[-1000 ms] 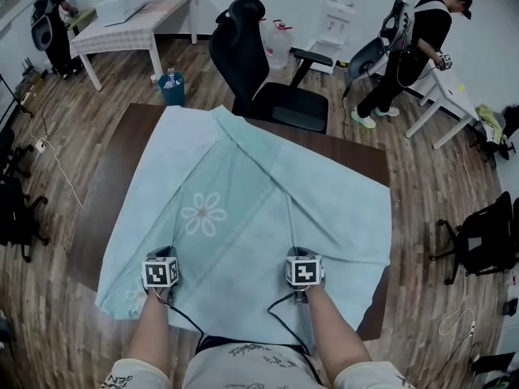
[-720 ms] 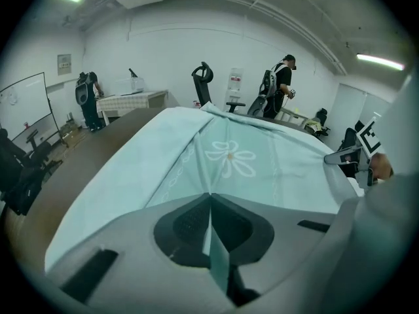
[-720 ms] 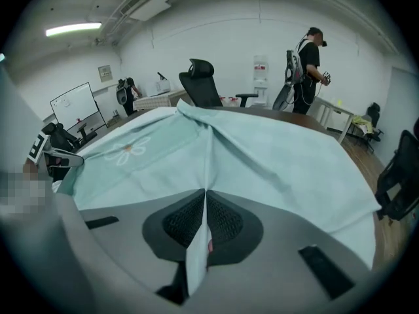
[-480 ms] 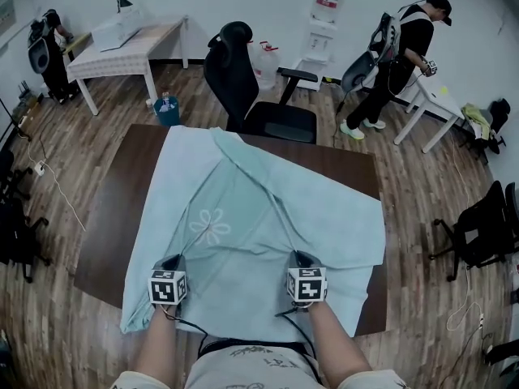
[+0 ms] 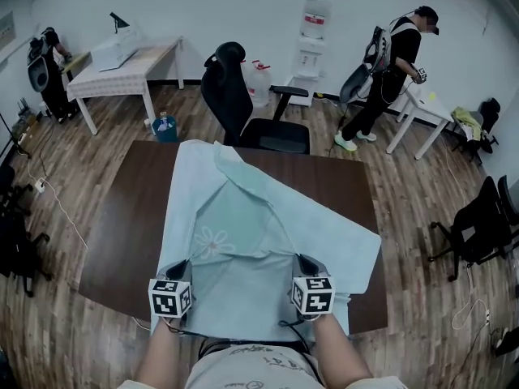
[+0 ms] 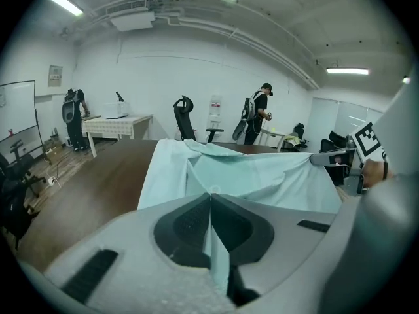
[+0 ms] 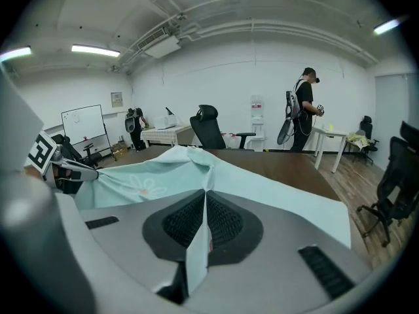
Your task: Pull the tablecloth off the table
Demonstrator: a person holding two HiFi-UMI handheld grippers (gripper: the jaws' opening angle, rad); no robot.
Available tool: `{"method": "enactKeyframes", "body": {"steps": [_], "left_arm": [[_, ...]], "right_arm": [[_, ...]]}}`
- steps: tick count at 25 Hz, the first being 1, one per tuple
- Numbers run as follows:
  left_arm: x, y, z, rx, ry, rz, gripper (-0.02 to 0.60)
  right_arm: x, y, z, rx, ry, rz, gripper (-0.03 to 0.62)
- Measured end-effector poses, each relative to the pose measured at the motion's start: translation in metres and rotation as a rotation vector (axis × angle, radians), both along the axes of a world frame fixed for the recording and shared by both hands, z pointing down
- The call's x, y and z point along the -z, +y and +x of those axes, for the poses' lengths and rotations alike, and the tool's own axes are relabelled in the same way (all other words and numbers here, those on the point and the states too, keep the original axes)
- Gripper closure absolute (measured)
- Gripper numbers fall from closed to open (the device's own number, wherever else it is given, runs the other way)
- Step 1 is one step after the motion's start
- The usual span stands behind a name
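Note:
A pale blue tablecloth (image 5: 243, 217) with a white flower print lies rumpled and skewed across the dark brown table (image 5: 122, 217). Its near edge hangs over the table's front edge. My left gripper (image 5: 180, 271) is shut on the cloth's near left part, and cloth shows pinched between its pads (image 6: 213, 241). My right gripper (image 5: 304, 266) is shut on the near right part, with a fold clamped between its pads (image 7: 200, 241). In the left gripper view the tablecloth (image 6: 249, 175) stretches away over the table (image 6: 85, 182). The right gripper view shows the tablecloth (image 7: 262, 175) ridged toward the far side.
A black office chair (image 5: 243, 96) stands at the table's far side. A white side table (image 5: 122, 59) is at the back left, a blue bin (image 5: 165, 126) beside it. A person (image 5: 389, 71) stands at the back right by a white desk (image 5: 422, 108). Black chairs (image 5: 478, 233) sit at right.
Both grippers have drawn back toward me with the cloth in them. The tablecloth has slid nearer and bunched narrower, baring more of the table at the far side and both flanks.

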State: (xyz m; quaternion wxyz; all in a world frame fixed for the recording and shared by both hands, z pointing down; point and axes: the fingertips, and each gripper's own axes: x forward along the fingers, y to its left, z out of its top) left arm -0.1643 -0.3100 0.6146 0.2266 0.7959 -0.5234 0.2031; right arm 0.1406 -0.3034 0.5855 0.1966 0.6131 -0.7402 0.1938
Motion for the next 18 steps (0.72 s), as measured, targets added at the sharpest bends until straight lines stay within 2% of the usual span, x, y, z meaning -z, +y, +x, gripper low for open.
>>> {"method": "enactKeyframes", "body": {"steps": [8, 18], "left_arm": [[0.047, 0.013, 0.011, -0.006, 0.008, 0.118, 0.572], [0.15, 0.026, 0.026, -0.052, 0.012, 0.358, 0.572]], "right_arm": [[0.051, 0.017, -0.005, 0.018, -0.032, 0.119, 0.58], [0.148, 0.032, 0.002, -0.017, -0.048, 0.358, 0.58]]}}
